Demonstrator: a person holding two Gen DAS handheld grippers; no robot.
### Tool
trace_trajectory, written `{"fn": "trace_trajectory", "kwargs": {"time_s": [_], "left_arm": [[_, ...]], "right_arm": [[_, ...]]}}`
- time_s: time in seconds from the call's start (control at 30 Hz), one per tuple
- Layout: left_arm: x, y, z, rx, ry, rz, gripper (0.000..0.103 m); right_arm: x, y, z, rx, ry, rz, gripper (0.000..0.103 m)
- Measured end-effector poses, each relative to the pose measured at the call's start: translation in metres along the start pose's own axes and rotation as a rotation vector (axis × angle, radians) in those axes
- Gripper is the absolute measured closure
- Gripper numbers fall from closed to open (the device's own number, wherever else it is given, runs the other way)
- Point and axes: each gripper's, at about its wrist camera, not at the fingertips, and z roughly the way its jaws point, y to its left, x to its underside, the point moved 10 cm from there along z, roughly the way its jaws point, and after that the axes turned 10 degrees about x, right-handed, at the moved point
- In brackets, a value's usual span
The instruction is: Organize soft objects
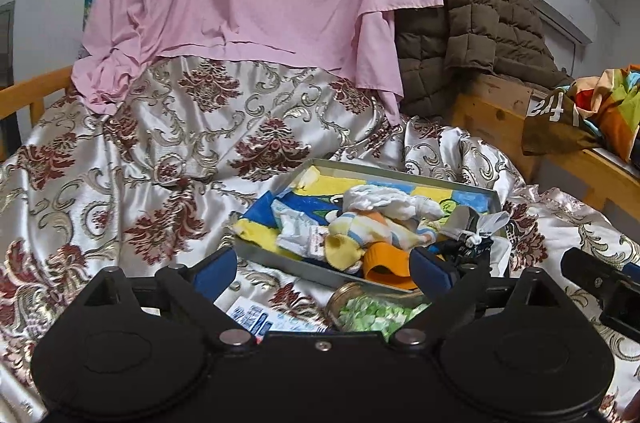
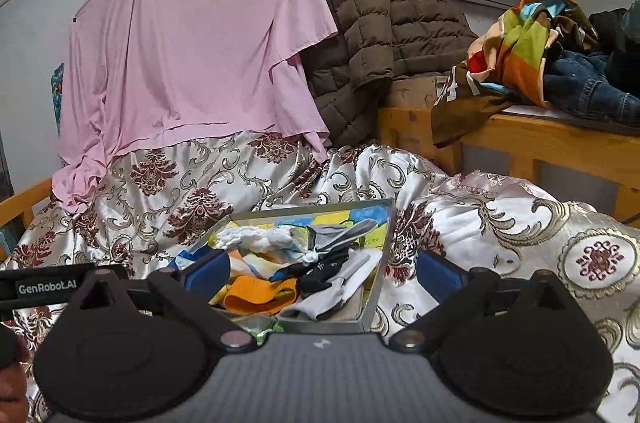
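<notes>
- Left gripper (image 1: 324,269) hovers just short of the tray's (image 1: 280,253) near rim, jaws wide apart and holding nothing.
- Soft socks and cloths (image 1: 376,219) lie heaped inside the tray; pick one loose end, not the pile.
- Right gripper (image 2: 322,273) hangs over the tray's near edge, jaws spread and empty; keep clear of the metal rim.

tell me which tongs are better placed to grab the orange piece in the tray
Left, probably: the orange piece lies just ahead between the open left tongs. In the right wrist view it sits off to the left of the right tongs.
</notes>
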Motion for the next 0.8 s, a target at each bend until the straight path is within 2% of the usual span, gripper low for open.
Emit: {"fn": "trace_trajectory", "kwargs": {"time_s": [0.47,0.8], "left_arm": [[0.032,0.035,-0.044,-0.030,-0.014,-0.037,0.007],[0.056,0.068,-0.073,-0.054,-0.041,-0.082,0.007]], "right_arm": [[0.017,0.002,-0.034,0.061,-0.016,-0.013,0.000],[0.033,0.017,-0.061,0.092,-0.043,-0.025,0.000]]}}
